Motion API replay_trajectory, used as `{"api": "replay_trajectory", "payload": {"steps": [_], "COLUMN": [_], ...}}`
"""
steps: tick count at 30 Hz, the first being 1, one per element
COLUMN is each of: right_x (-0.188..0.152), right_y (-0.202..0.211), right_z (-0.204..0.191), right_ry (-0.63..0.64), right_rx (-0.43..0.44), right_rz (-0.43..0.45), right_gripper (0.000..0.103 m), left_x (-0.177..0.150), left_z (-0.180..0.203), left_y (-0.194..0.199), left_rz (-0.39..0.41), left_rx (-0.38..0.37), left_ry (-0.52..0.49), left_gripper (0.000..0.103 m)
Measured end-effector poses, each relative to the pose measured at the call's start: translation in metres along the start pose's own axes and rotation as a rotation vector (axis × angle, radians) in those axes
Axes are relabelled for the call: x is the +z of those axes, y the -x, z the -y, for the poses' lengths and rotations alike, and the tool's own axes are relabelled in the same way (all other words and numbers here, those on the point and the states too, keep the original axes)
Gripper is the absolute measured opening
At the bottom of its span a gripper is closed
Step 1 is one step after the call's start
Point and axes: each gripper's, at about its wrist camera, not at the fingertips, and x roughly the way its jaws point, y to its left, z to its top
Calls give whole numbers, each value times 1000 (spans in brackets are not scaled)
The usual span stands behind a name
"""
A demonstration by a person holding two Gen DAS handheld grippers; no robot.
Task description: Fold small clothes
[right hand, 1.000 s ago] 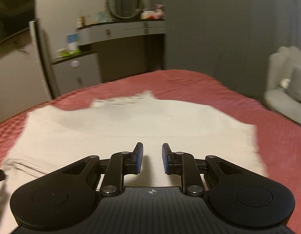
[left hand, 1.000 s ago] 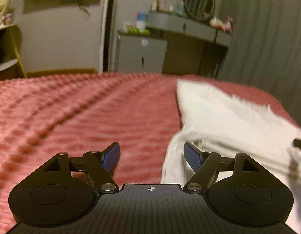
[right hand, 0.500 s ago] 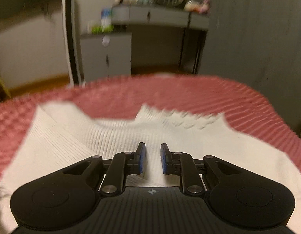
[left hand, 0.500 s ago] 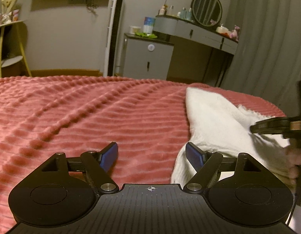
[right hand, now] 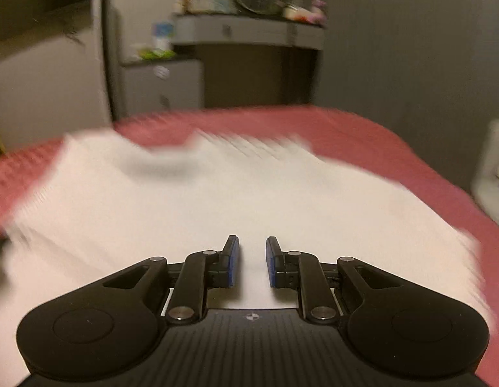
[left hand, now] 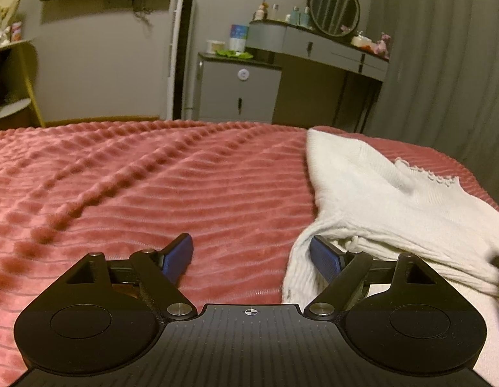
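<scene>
Since the white ribbed knit top (left hand: 378, 193) on the pink ridged bedspread (left hand: 136, 193) looks soft, light & floppy, I'd pinch a hem corner. My left gripper (left hand: 252, 254) fingers are opening wide, empty; right gripper (right hand: 252, 261) narrow, nothing pinched.

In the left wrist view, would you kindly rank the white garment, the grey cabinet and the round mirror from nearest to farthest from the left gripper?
1. White garment, right, touching the left gripper's right finger.
2. Grey cabinet, beyond the bed.
3. Round mirror, upper right, farthest.
</scene>
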Motion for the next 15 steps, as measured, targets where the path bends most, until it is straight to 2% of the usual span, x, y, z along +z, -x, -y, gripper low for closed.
{"api": "replay_trajectory", "payload": {"steps": [2,5,9,13,15], "right_x": [-25,-38,-36,-32,-28], "right_y": [19,45,59,68,66], "right_z": [34,69,72,71,73], "right_ry": [-35,-118,-118,-139,-162], "right_rx": [-60,-118,-125,-108,-118], "right_rz": [17,16,-2,28,33], "right_gripper": [16,15,16,17,17], "left_x": [1,5,19,31,34], "left_z": [2,13,30,56,73], "left_y": [4,15,31,29,15], "left_rz": [1,24,64,66,50], "left_rx": [1,-4,-60,-121,-100], "left_ry": [-9,-53,-88,-132,-198], "left_gripper": [85,85,85,86,84]}}
